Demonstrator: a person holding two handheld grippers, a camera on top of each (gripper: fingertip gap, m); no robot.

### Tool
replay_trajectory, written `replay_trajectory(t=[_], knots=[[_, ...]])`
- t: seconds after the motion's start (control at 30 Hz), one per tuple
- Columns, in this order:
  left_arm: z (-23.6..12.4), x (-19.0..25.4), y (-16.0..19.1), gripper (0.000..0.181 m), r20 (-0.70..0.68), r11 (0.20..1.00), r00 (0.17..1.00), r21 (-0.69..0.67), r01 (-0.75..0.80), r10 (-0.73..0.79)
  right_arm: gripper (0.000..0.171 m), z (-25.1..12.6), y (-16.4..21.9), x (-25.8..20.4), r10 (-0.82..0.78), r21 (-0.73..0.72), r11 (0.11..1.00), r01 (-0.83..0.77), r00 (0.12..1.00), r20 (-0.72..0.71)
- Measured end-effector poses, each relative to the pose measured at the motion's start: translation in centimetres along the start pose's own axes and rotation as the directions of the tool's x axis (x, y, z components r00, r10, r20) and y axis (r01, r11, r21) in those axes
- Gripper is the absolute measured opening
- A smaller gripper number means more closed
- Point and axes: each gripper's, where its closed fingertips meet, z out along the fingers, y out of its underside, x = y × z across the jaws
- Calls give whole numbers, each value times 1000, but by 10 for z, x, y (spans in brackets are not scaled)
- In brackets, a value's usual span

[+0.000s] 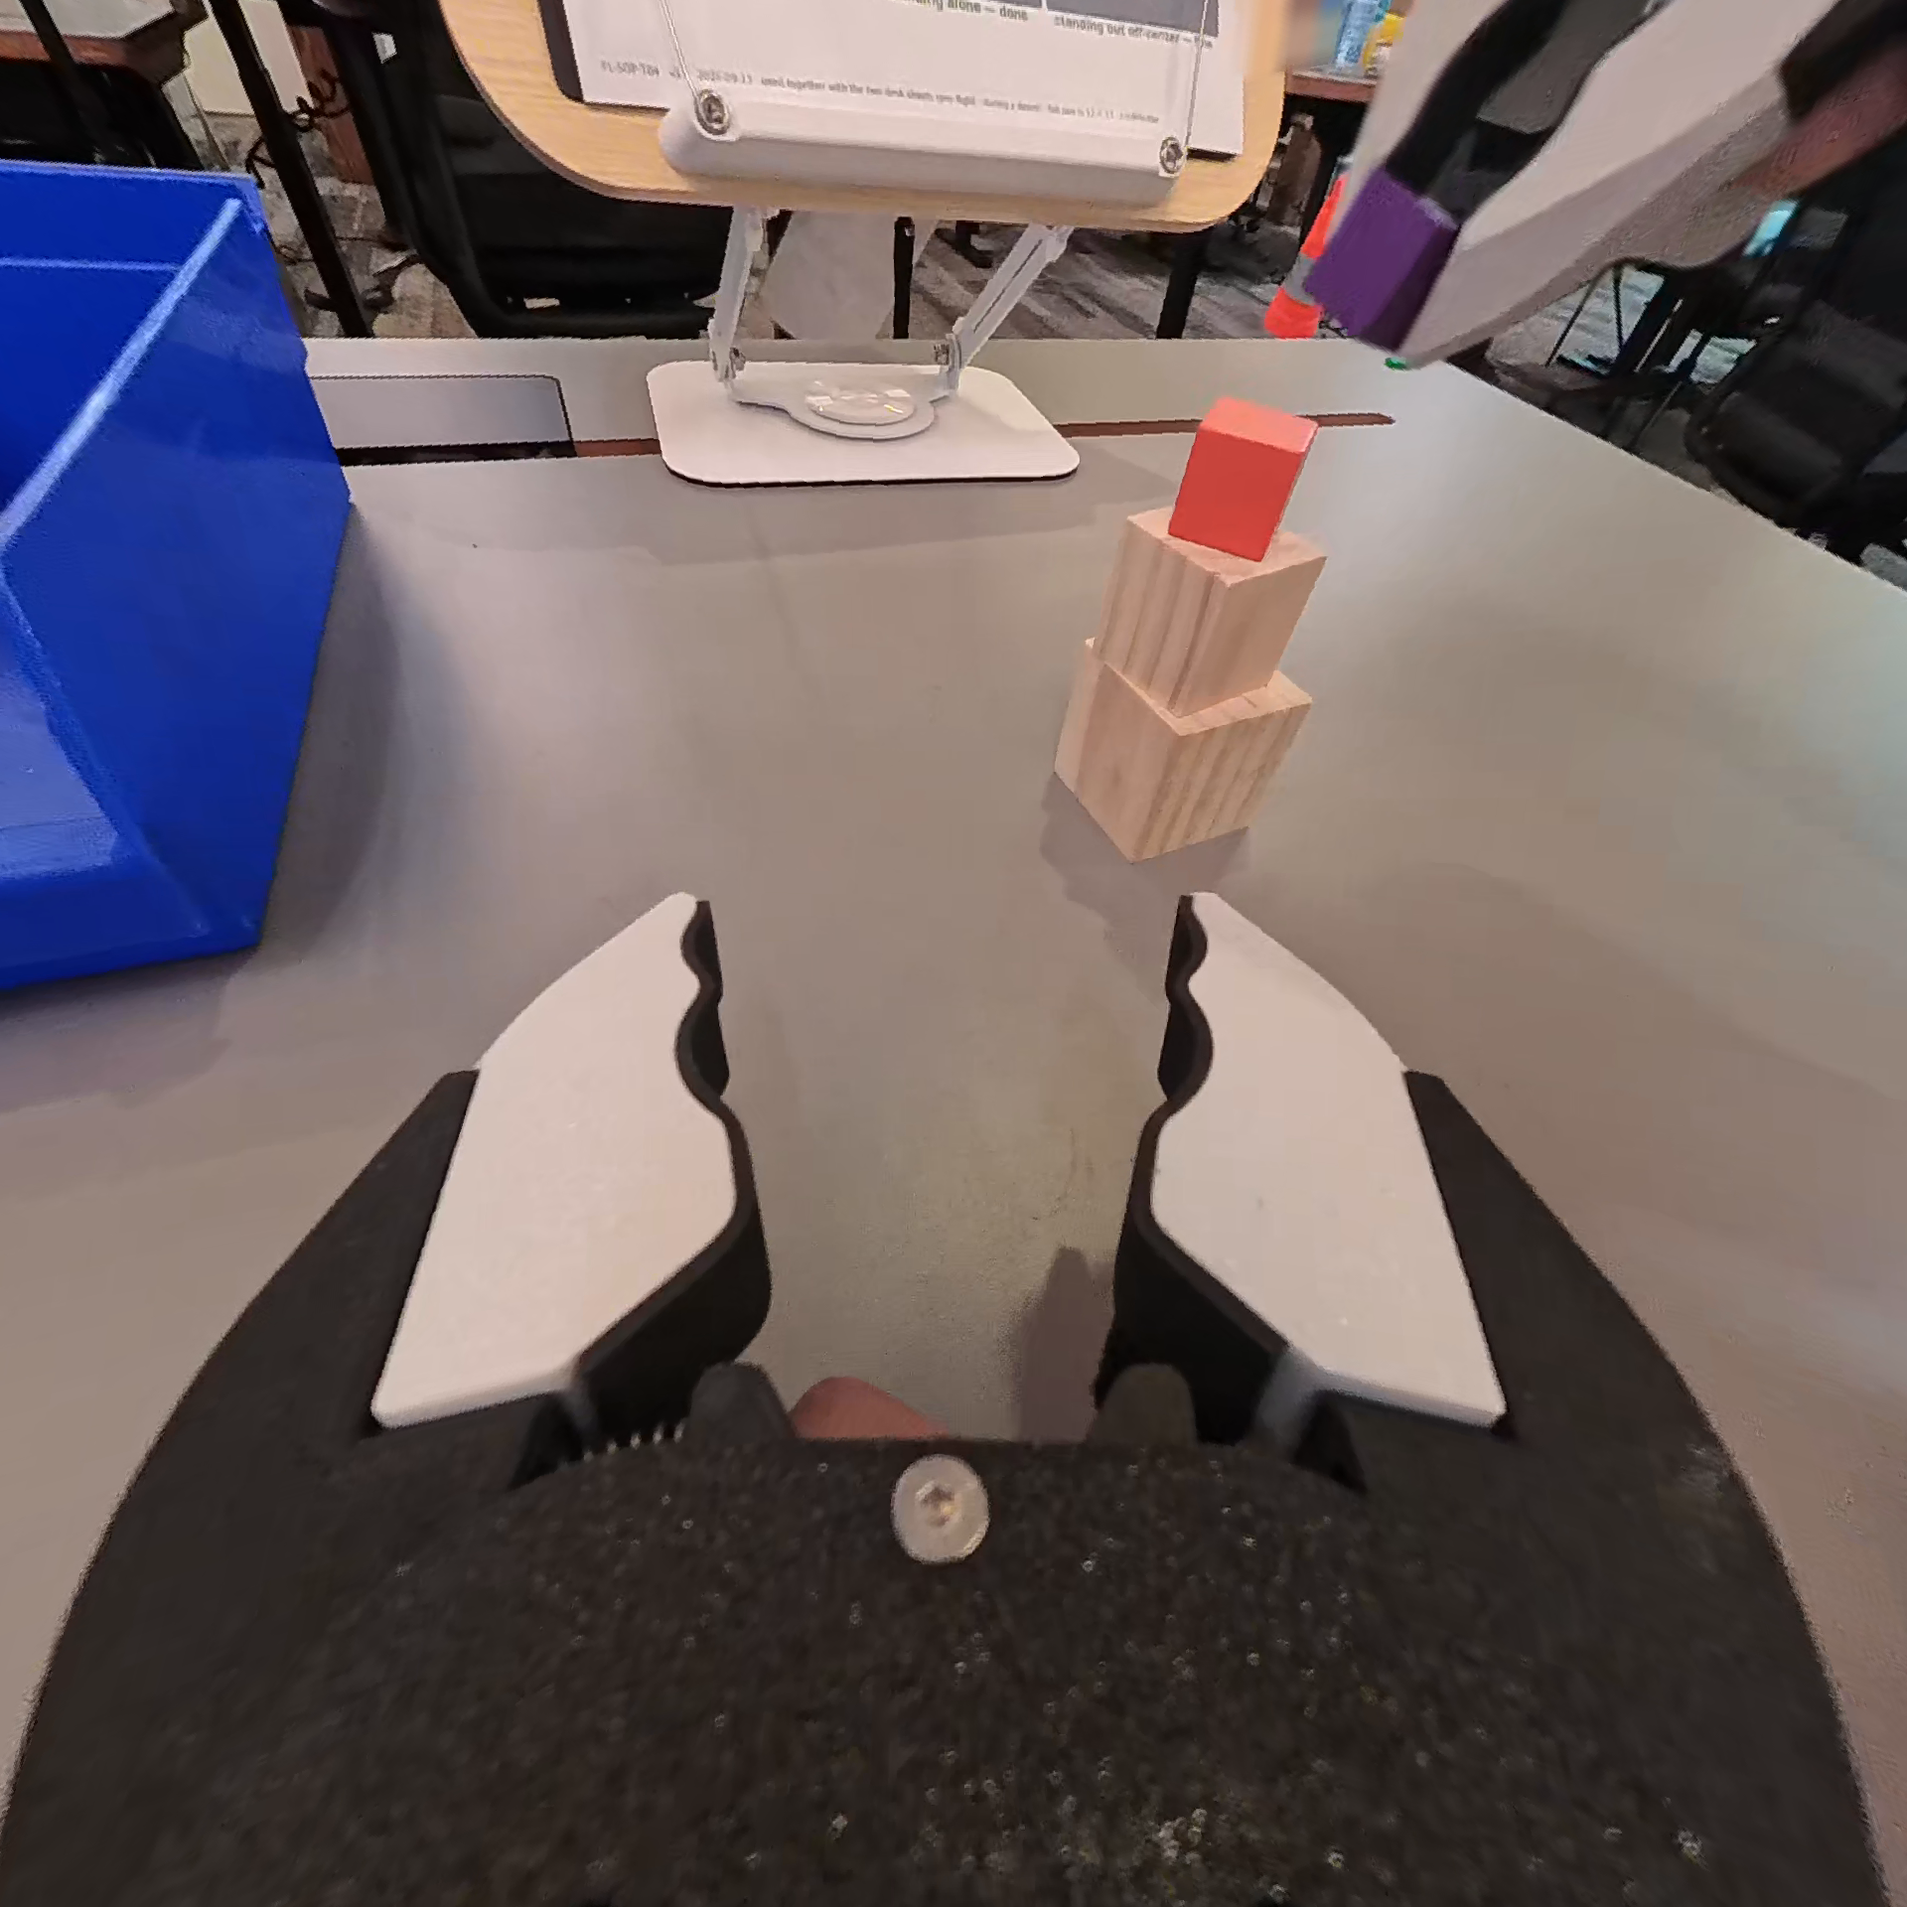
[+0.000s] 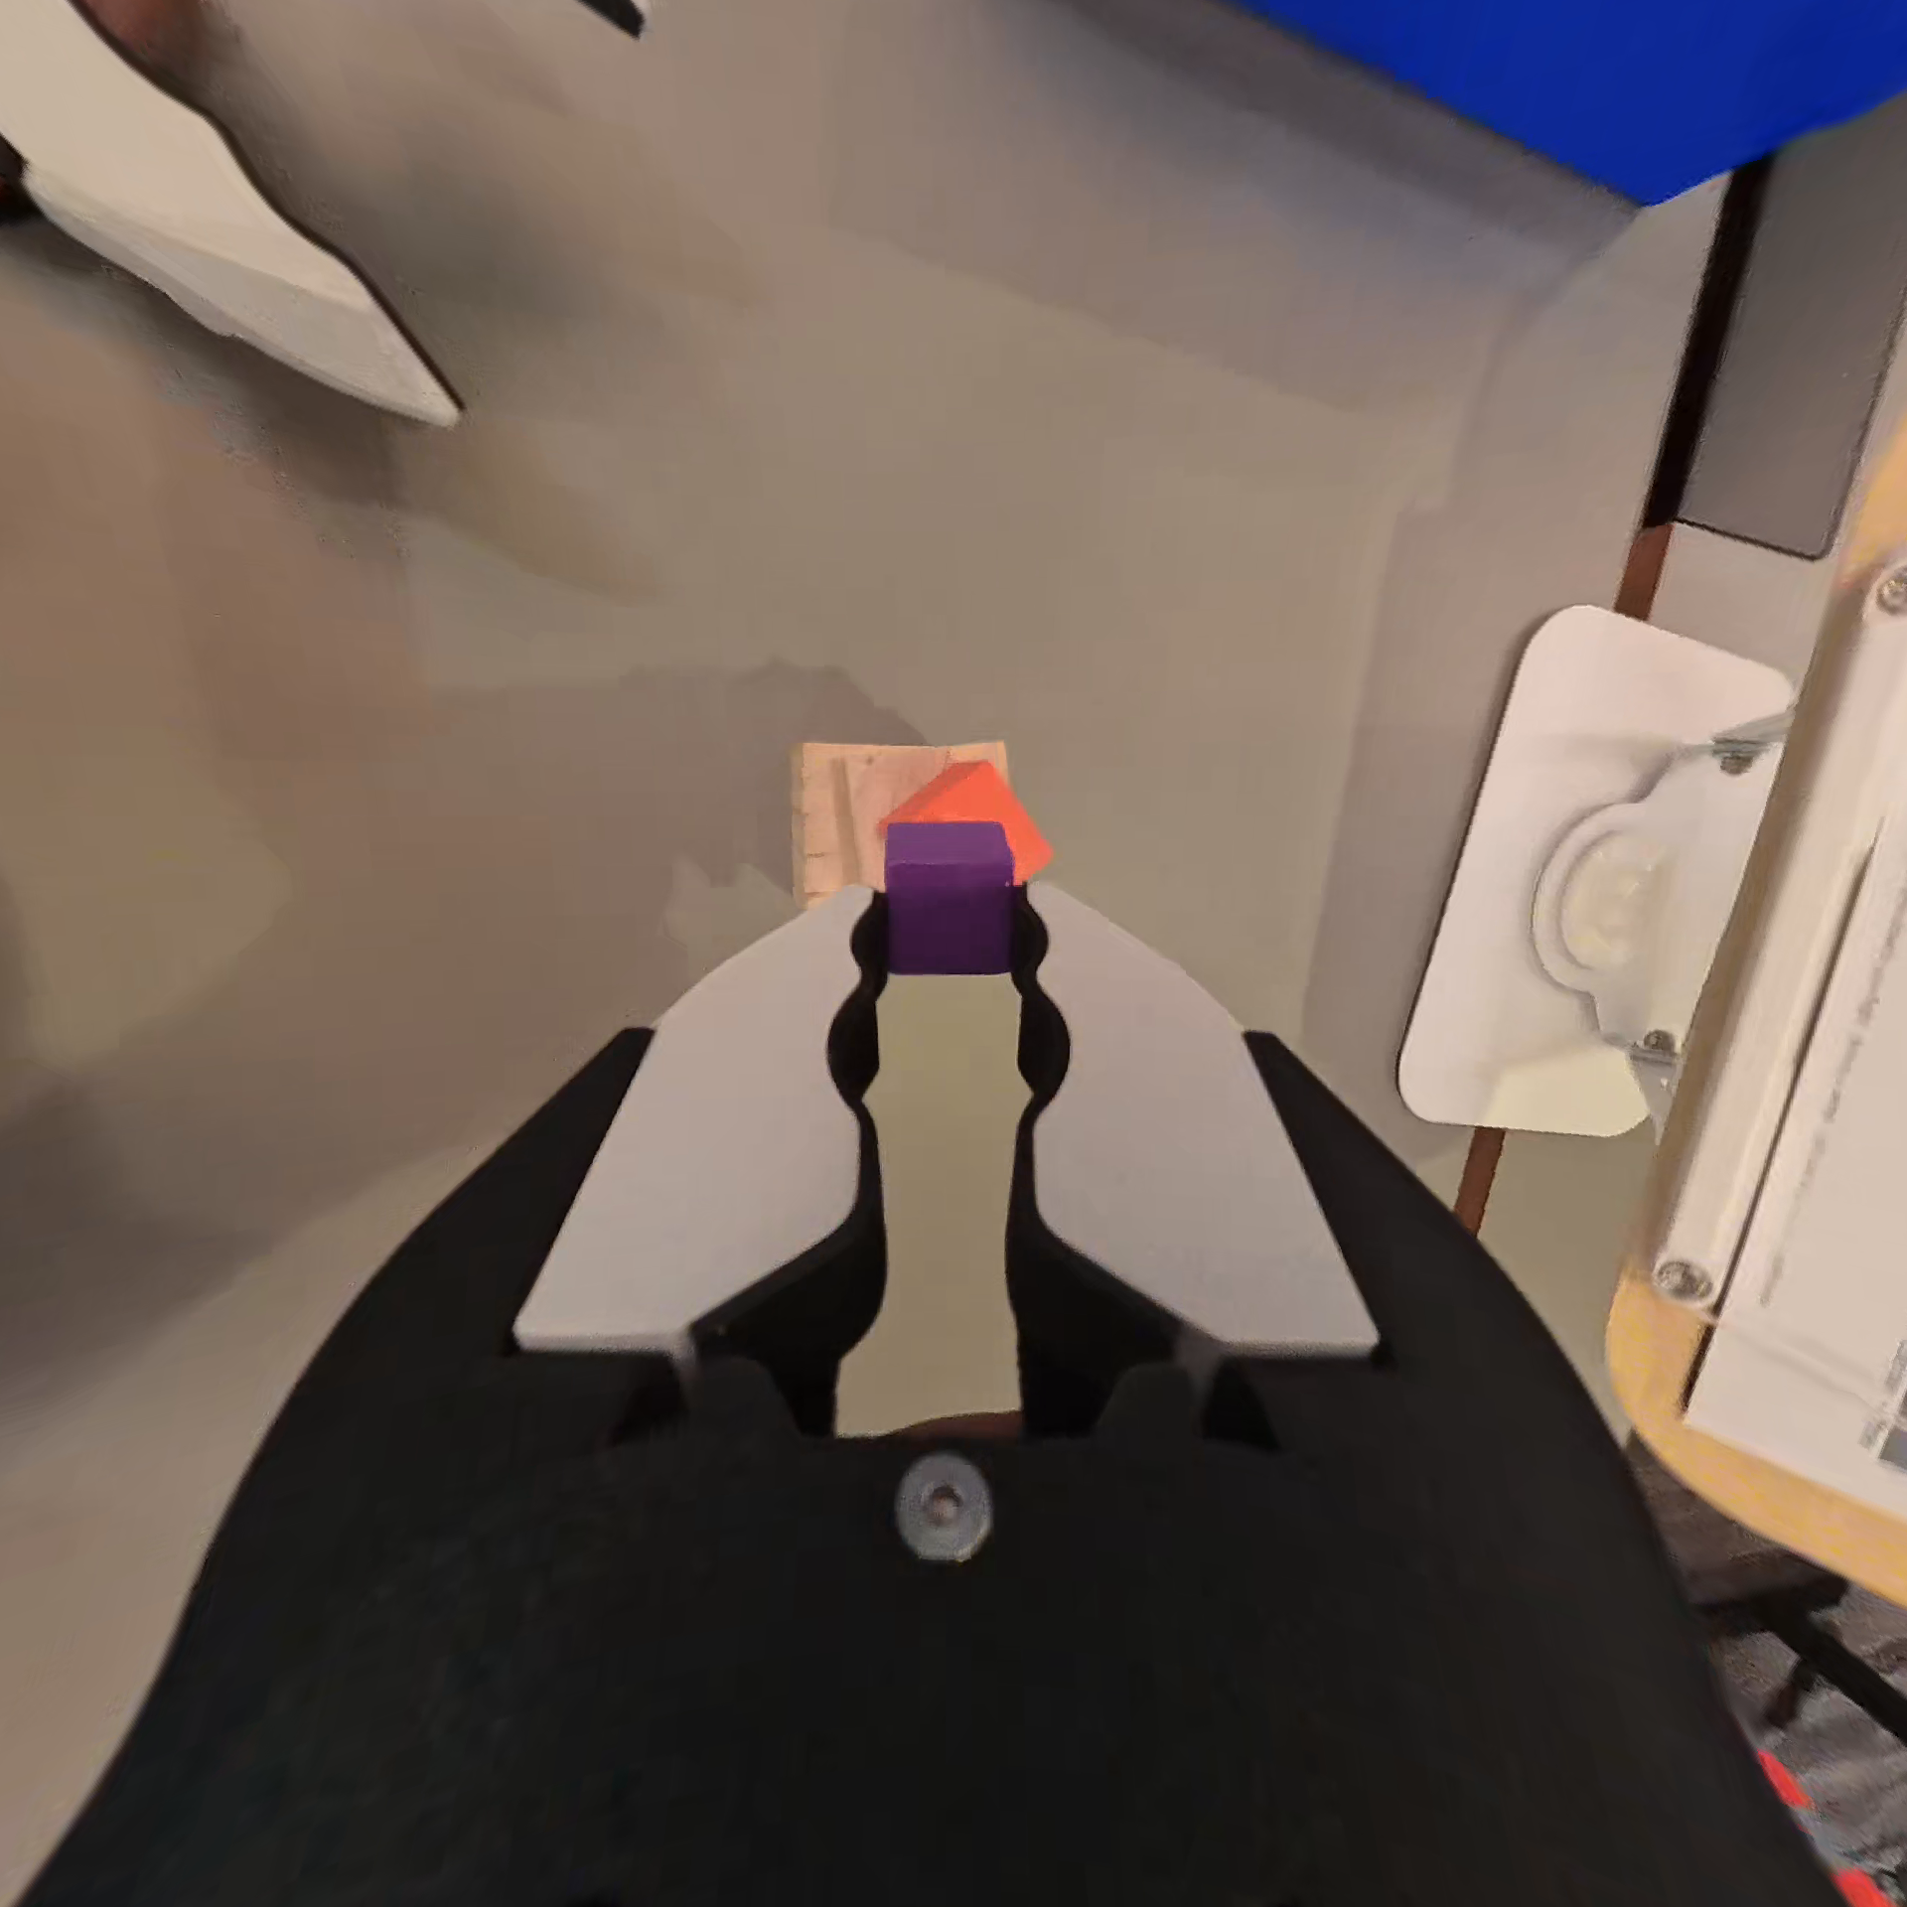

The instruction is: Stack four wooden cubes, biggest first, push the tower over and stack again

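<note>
A grey table (image 1: 619, 722) is shown, with a blue bin (image 1: 155, 578) at its left edge. To the right of centre a three-cube tower stands: a large plain wooden cube (image 1: 1176, 769) at the bottom, a smaller plain wooden cube (image 1: 1202, 624) on it, and a red cube (image 1: 1243, 480) on top, twisted against those below. The smallest piece, a purple cube (image 2: 946, 896), is pinched between the tips of the right gripper (image 2: 947, 908) and is held above the tower, apart from it and nearly over the red cube. The left gripper (image 1: 939, 929) is seen low, near the tower's base, jaws spread and empty. Lowering straight down is judged to be the next move.
</note>
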Motion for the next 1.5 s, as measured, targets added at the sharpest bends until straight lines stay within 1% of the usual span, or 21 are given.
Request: replay_trajectory(t=[0.1, 0.17, 0.33, 0.6, 0.73, 0.83, 0.93, 1.0, 1.07, 1.13, 1.27, 1.33, 1.4, 1.43, 1.5], knots=[[1, 0, 1, 83, -8, 1000, 1000, -6, 7, -7, 22, 10, 5, 6, -37, -81, 996, 42, 997, 62], [1, 1, 1, 83, -13, 1000, 1000, -11, 7, -7, 22, 14, 7, 6, -45, -110, 992, 56, 994, 103], [2, 1, 3, 83, -23, 1000, 1000, -23, 15, -16, 22, 14, 6, 7, -58, -145, 986, 81, 986, 155], [3, 2, 4, 83, -28, 999, 999, -35, 15, -16, 22, 18, 3, 3, -42, -147, 986, 76, 975, 219], [3, 2, 4, 83, -25, 999, 1000, -36, 8, -9, 28, 18, 4, 5, -36, -143, 988, 67, 976, 213], [4, 2, 5, 83, -25, 999, 1000, -40, 6, -7, 30, 10, 5, 7, -30, -129, 990, 56, 980, 197], [4, 3, 5, 83, -28, 999, 1000, -39, 4, -5, 30, -12, 5, 13, -5, -71, 997, 14, 993, 117], [3, 4, 5, 83, -35, 999, 999, -38, 4, -5, 30, -31, 6, 12, 21, 9, 1000, -21, 999, 31], [3, 4, 5, 83, -39, 999, 999, -38, 7, -9, 30, -44, 13, 3, 72, 105, 992, -66, 996, -61], [3, 5, 5, 81, -52, 999, 999, -39, 9, -11, 33, -46, 28, -11, 148, 183, 976, -118, 976, -160], [5, 5, 6, 73, -65, 998, 998, -61, -11, 7, 39, -20, 80, -60, 346, 242, 928, -282, 895, -282], [6, 4, 6, 68, -56, 997, 998, -65, -39, 35, 43, -6, 99, -81, 466, 287, 877, -385, 827, -314], [7, 4, 6, 63, -61, 996, 997, -72, -53, 48, 41, 4, 110, -97, 591, 347, 800, -490, 743, -313], [8, 5, 6, 61, -66, 996, 997, -78, -51, 46, 40, 6, 114, -102, 637, 379, 763, -523, 705, -311], [9, 7, 6, 60, -83, 996, 996, -87, -38, 31, 37, 10, 116, -116, 692, 420, 713, -562, 660, -292]])
